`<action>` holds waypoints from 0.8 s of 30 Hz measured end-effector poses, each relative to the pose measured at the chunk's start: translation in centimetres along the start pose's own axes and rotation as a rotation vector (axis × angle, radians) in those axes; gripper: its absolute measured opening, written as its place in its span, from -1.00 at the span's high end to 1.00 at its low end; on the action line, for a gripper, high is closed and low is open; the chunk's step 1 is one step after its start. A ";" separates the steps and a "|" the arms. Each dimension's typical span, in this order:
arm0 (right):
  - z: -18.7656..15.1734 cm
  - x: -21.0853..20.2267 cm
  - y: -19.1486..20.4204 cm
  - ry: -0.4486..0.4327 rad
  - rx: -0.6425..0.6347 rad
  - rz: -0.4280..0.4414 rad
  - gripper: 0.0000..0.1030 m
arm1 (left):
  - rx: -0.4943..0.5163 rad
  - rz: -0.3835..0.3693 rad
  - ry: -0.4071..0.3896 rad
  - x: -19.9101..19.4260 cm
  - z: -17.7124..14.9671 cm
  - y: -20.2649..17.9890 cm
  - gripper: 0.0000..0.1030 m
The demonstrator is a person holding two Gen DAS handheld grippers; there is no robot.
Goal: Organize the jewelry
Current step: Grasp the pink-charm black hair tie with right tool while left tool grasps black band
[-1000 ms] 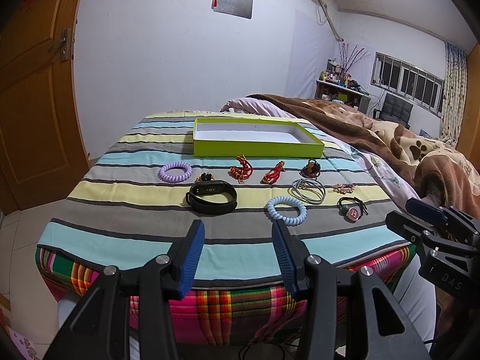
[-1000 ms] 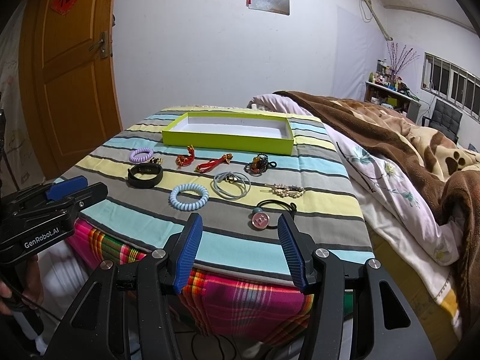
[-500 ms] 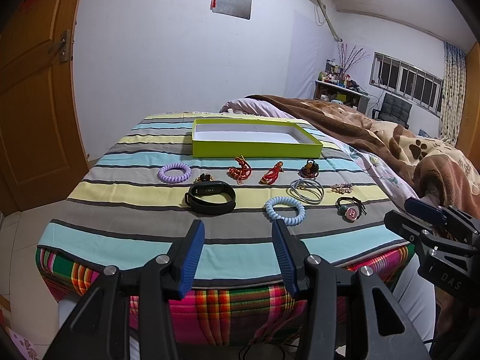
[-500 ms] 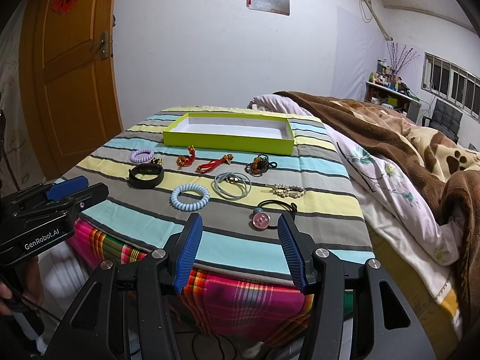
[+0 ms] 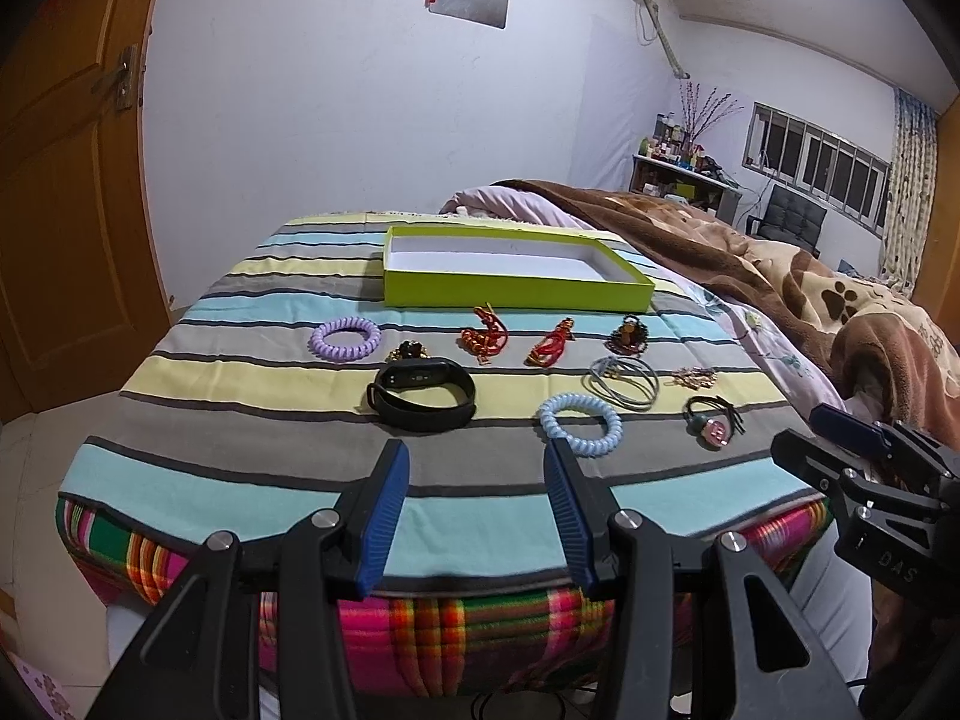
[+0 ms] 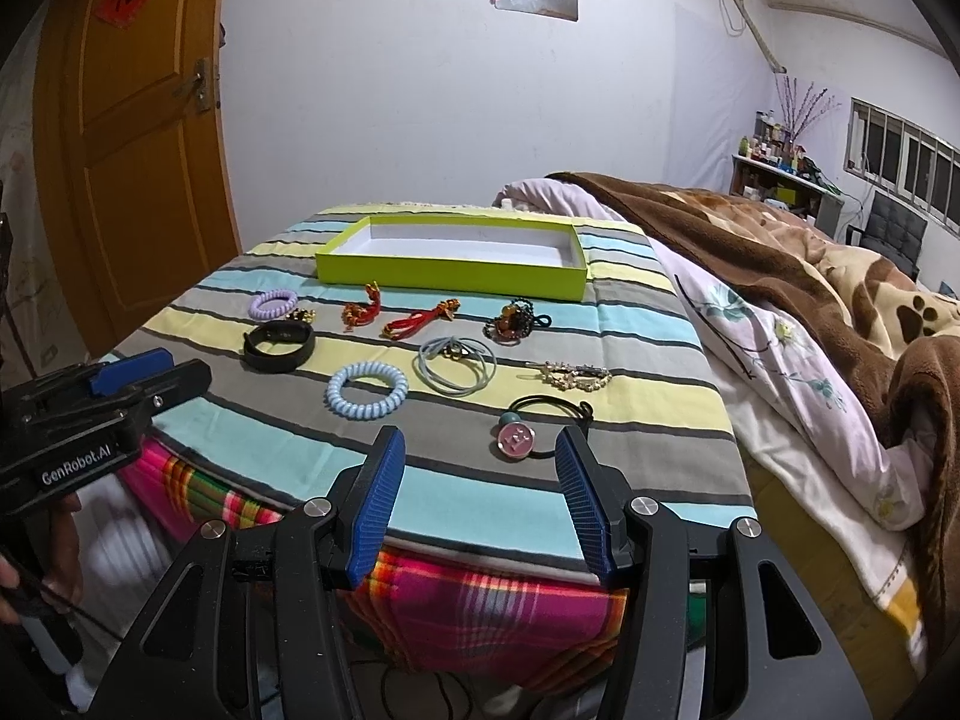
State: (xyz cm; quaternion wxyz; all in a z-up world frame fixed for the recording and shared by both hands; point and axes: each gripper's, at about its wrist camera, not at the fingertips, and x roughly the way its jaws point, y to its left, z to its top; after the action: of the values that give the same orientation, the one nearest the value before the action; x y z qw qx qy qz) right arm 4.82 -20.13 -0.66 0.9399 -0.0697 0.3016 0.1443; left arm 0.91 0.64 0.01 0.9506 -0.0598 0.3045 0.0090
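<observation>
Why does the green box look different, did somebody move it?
No. The green box sits on the same stripes of the striped cloth, just behind the red knots. Only the camera shifted slightly.

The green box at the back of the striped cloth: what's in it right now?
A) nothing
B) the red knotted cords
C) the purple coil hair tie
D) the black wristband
A: the green box shows only its bare white floor; every piece lies on the striped cloth before it.
</observation>
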 end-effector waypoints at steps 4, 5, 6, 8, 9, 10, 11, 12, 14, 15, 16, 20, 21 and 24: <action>0.0 1.4 -0.5 0.023 0.004 -0.001 -0.03 | -0.003 0.018 0.017 1.6 0.5 0.7 0.05; 0.0 1.9 -0.6 0.030 0.002 -0.003 -0.03 | -0.001 0.027 0.018 2.0 0.6 0.8 0.05; 0.0 2.1 -0.7 0.033 0.002 -0.004 -0.03 | 0.000 0.029 0.021 2.4 0.7 1.1 0.05; 0.1 2.9 -1.0 0.043 0.001 -0.002 -0.03 | 0.000 0.039 0.026 3.2 0.9 1.4 0.05; 0.1 3.3 -1.1 0.047 -0.001 -0.001 -0.03 | -0.002 0.048 0.030 3.6 1.1 1.6 0.05; 0.1 3.7 -1.2 0.052 -0.001 -0.003 -0.03 | -0.008 0.054 0.037 4.1 1.2 1.8 0.06; 0.2 4.1 -1.3 0.057 -0.001 -0.002 -0.03 | -0.015 0.058 0.044 4.6 1.4 2.0 0.06; 0.2 4.4 -1.4 0.060 -0.001 -0.001 -0.03 | -0.021 0.063 0.049 5.0 1.5 2.2 0.05; 0.4 5.2 -1.5 0.069 -0.003 -0.001 -0.03 | -0.027 0.073 0.060 5.9 1.7 2.5 0.06; 0.4 5.5 -1.6 0.074 -0.004 0.000 -0.03 | -0.035 0.077 0.068 6.3 1.9 2.7 0.05; 0.5 5.8 -1.6 0.079 -0.004 0.000 -0.03 | -0.044 0.078 0.075 6.8 2.0 2.9 0.05; 0.4 6.9 -1.7 0.100 -0.002 0.007 -0.03 | -0.057 0.096 0.092 7.9 2.5 3.4 0.06; 0.4 7.1 -1.7 0.104 -0.003 0.008 -0.03 | -0.060 0.100 0.102 8.2 2.6 3.5 0.06; 0.2 7.7 -1.7 0.122 -0.008 0.010 -0.03 | -0.053 0.119 0.132 9.3 2.8 3.7 0.06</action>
State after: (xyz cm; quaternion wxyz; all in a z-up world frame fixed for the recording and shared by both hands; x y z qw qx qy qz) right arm 11.47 -19.95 -4.95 0.9188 -0.0805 0.3580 0.1458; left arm 9.94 4.44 -3.52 0.9244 -0.0671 0.3689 0.0696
